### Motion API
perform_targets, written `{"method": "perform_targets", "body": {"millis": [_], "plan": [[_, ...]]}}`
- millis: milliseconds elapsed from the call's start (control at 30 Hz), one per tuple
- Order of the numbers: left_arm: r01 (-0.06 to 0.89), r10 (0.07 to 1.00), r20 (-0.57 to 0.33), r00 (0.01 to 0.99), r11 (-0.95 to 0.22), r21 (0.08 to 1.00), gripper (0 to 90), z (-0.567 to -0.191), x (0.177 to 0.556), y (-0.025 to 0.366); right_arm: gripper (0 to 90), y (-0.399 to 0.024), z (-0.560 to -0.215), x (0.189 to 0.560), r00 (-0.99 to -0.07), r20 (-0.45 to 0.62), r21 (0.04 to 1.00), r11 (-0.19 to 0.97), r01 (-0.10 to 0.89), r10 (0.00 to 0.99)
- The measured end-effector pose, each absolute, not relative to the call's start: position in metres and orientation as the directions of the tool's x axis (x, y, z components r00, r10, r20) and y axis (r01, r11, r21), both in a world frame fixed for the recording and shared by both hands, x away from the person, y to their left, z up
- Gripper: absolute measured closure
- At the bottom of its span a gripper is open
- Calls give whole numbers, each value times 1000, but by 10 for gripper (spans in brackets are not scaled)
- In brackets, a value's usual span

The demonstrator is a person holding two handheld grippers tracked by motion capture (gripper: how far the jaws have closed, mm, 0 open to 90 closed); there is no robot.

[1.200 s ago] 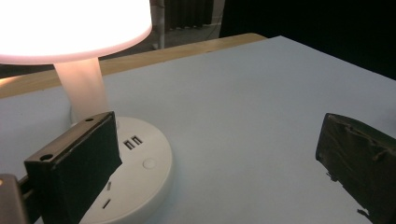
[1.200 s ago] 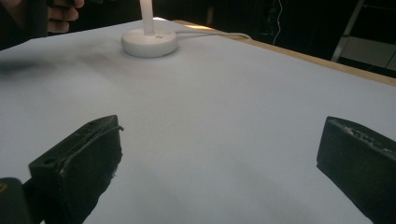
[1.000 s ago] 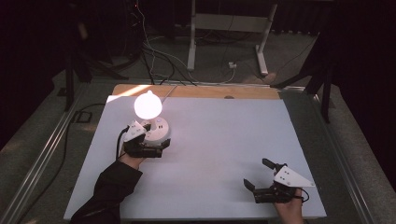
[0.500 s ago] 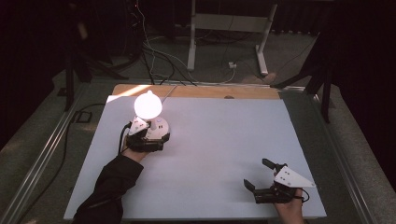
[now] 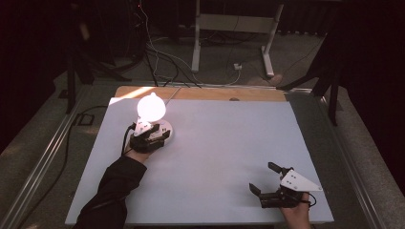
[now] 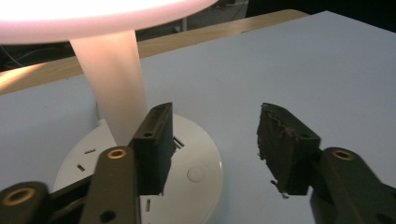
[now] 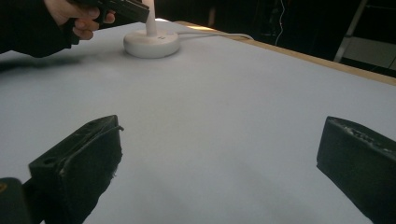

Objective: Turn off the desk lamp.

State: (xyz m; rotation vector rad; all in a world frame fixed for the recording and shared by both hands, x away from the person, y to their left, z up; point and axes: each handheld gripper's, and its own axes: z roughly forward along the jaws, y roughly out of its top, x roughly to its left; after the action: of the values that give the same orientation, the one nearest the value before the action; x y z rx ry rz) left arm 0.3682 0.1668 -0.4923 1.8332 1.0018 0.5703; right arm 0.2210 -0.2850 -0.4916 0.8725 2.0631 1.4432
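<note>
White lit lamp point(image 5: 152, 114) upright, stem vertical, base between the open, empty left tool point(image 6: 212, 140) jaws.

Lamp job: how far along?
Done: the lamp is lit and glowing. In hand: the left gripper hovers open over its base, beside the stem. Left: probably just pulling the hand away. The right gripper rests open at the near table edge.
</note>
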Motion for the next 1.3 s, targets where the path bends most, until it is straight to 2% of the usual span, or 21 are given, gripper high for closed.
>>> {"method": "perform_targets", "body": {"millis": [433,567,700,1300], "plan": [[429,854,-31,519,-228,874,778,-502,377,171,0,-285,-492,221,-686,-20,942,243,231,727],[444,855,-37,518,-232,865,808,-505,379,174,0,-285,-492,221,-686,-21,942,245,230,727],[459,848,-36,528,-250,852,890,-509,381,174,0,-285,-492,221,-688,-24,941,248,228,725],[458,833,-30,552,-273,846,900,-512,382,172,0,-285,-492,221,-687,-28,941,251,228,726]]}}
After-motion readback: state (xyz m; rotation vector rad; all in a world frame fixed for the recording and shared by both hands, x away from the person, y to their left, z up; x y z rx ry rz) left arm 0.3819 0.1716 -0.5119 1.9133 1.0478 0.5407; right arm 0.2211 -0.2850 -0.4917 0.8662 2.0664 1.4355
